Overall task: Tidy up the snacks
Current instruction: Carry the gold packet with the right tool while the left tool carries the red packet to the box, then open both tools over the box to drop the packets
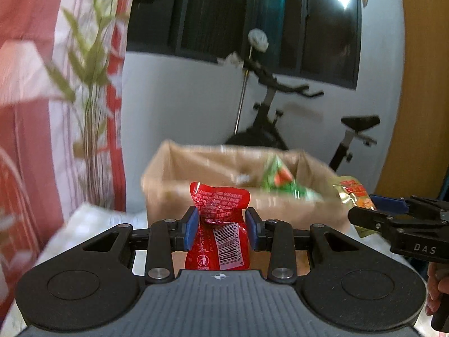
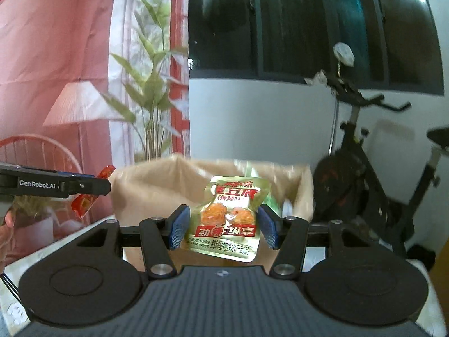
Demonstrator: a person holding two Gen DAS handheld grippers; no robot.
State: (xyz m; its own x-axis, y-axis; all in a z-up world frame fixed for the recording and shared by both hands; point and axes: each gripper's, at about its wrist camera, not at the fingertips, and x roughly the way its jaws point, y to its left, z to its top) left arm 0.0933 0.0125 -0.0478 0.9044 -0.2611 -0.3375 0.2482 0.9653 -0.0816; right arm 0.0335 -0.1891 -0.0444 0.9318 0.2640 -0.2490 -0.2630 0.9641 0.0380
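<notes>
An open brown cardboard box [image 1: 241, 193] stands in the middle distance of both views, its near wall facing the grippers and its top rim unobstructed, with free air between that rim and the two held packets. To the left a pink-and-white printed curtain [image 1: 33, 90] and a tall green leafy plant [image 2: 151, 90] close off that side; to the right and farther back a black exercise bike [image 2: 370, 168] stands against the white wall under a dark window [image 1: 252, 14]. The left gripper [image 1: 221, 229] is clenched on a red shiny snack packet with a white barcode [image 1: 219, 230]: its blue-padded fingers [image 1: 191, 229] pinch the packet at its crumpled waist, the top flaring above the pads and the barcoded bottom hanging below them, in front of the box's near wall. The right gripper [image 2: 223, 229] has its blue pads [image 2: 177, 229] either side of a gold-and-green foil snack packet printed with red labels [image 2: 231, 219]; the left pad touches the packet's edge, and the packet stays upright between them, so it is grasped, held in front of the box's near wall. Only the left wrist view shows a green packet with a red patch [image 1: 283, 179] lying inside the box toward its right side, though blurred; the right wrist view shows just a green sliver behind the gold packet. Each view catches the other gripper side-on at its edge, packet between the tips.
</notes>
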